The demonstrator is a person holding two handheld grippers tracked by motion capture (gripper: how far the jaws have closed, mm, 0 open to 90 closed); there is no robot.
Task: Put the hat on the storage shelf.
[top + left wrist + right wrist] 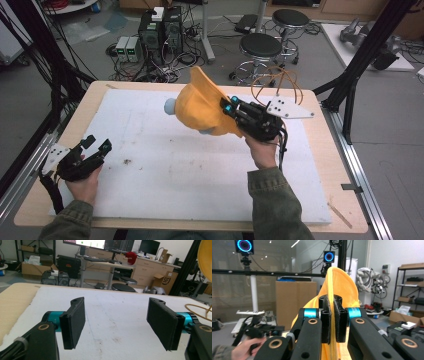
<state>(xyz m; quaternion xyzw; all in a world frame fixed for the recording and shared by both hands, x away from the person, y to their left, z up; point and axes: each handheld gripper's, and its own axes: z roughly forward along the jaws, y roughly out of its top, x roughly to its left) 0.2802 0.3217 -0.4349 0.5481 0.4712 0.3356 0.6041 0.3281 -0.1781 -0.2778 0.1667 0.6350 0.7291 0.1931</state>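
Cloth [200, 107], orange and limp, lifted clear of the bench [70, 125], pinched at an edge by the right hand-held gripper [229, 107]. Looks light, soft, floppy; best taken by a hem. Left hand-held gripper [97, 144] well apart, gaping wide, empty.

an orange-yellow cloth hat [202, 107] with a pale blue part hangs aloft above the white mat [150, 165].
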